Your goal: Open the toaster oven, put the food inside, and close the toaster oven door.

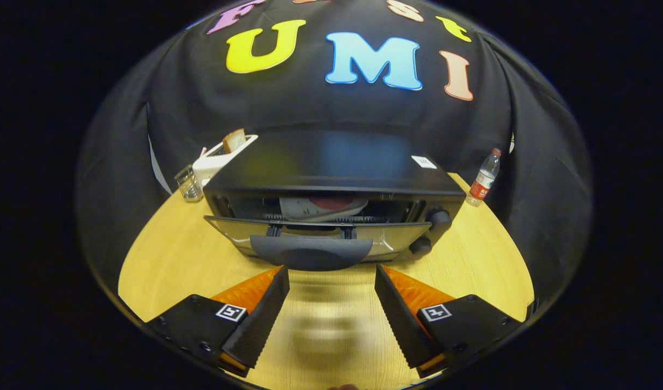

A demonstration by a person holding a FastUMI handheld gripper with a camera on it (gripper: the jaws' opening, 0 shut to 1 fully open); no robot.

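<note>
A black toaster oven (pixel 331 162) stands on the wooden table (pixel 169 254) just ahead of my fingers. Its glass door (pixel 310 230) hangs partly open, tilted toward me, and the dark curved handle (pixel 311 252) sits just beyond my fingertips. Through the gap above the door I see a white plate with something red on it (pixel 323 207) resting on the rack inside. My gripper (pixel 331 273) is open, its two fingers spread wide with nothing between them, both a little short of the handle.
Two knobs (pixel 439 218) sit on the oven's right front. Behind the oven to the left stand a white toaster with a bread slice (pixel 226 151) and a clear glass (pixel 188 183). A plastic water bottle (pixel 484 177) stands to the right at the back.
</note>
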